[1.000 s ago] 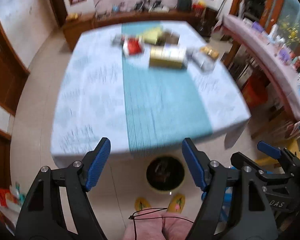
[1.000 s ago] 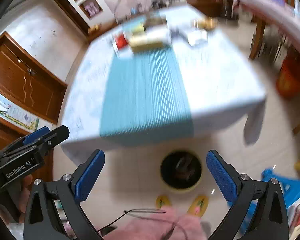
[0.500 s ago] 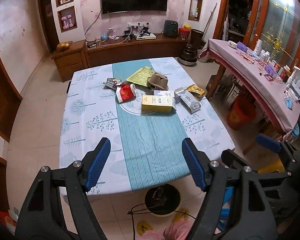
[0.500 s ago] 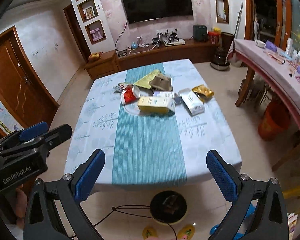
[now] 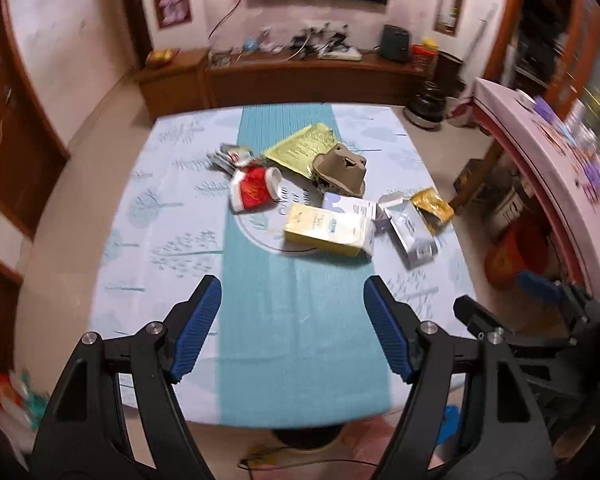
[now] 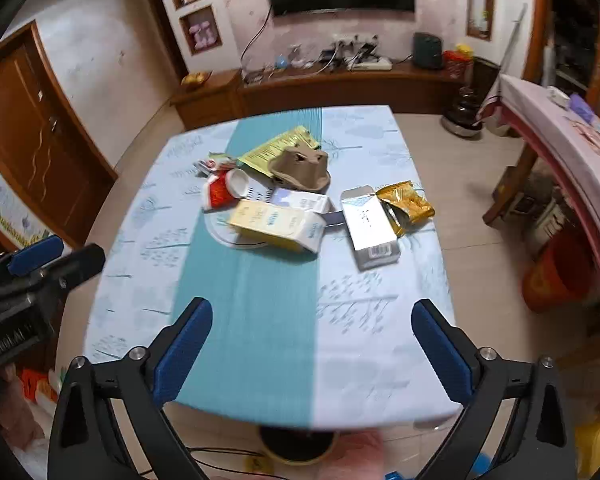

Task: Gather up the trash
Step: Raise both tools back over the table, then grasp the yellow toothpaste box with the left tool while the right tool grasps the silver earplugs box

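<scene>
Trash lies in a cluster past the middle of the table: a yellow carton, a red paper cup, a brown pulp tray, a grey box, a gold wrapper and a yellow-green sheet. My left gripper is open and empty over the near table edge. My right gripper is open and empty, also short of the trash.
A black bin stands on the floor under the near table edge. An orange bucket and a long pink side table are at the right. A wooden TV cabinet runs along the back wall.
Both grippers have moved forward and lower toward the table, so the trash looks larger and nearer. Both stay open and empty.
</scene>
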`<state>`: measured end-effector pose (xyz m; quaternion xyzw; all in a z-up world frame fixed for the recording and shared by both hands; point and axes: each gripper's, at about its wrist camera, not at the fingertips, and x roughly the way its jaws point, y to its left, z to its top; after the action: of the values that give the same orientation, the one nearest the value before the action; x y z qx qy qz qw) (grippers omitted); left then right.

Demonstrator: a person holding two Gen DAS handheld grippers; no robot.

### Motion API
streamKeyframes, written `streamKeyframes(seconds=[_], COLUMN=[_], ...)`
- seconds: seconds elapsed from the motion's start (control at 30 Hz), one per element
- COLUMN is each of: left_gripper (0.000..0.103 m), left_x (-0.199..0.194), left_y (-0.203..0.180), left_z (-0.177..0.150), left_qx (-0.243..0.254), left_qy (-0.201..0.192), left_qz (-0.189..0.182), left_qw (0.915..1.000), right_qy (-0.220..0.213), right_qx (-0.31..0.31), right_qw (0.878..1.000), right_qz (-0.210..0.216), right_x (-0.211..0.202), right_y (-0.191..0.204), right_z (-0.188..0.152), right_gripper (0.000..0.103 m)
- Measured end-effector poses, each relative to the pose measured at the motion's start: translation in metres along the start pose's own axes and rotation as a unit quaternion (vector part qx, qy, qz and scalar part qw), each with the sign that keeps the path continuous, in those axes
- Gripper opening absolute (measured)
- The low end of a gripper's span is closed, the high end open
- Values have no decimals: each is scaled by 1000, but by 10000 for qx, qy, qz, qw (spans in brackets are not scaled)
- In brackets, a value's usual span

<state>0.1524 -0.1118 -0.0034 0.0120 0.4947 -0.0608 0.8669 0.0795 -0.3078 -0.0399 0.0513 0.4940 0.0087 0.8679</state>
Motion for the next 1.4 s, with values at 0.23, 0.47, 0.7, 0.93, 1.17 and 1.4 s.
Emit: streamKeyframes(seconds=[0.23, 0.47, 0.7, 0.93, 1.17, 1.4], left_gripper=[71, 71, 71, 71, 71, 71], left_x=[90, 170, 219, 250, 268, 272], left_y=[-31, -37, -28, -13, -11, -17], left_z=[24, 36, 36, 35, 39, 51], left_qx=[-853, -1273, -1634, -2217, -2672, -2738], left_qy=[134, 479, 766, 1014, 1188, 1198], left_qz=[53, 282, 480, 473, 484, 648], left_qw=[9962, 9903, 9824, 9687, 9551, 9521], right_qy=[737, 1081, 1386, 1075, 1013, 1027], right_qx=[-434, -643, -641, -1047, -1068, -1113], right_qw=[9960, 9917, 9878, 9876, 9868, 9858], right_qz=[262, 259, 308, 463, 670, 721], right_x=[101, 191, 244, 260, 270, 263], right_y=[-70, -89, -87, -73, -76, -73], right_z=[42, 57, 54, 58, 69, 66], right_gripper=[78, 77, 70, 64, 62, 61])
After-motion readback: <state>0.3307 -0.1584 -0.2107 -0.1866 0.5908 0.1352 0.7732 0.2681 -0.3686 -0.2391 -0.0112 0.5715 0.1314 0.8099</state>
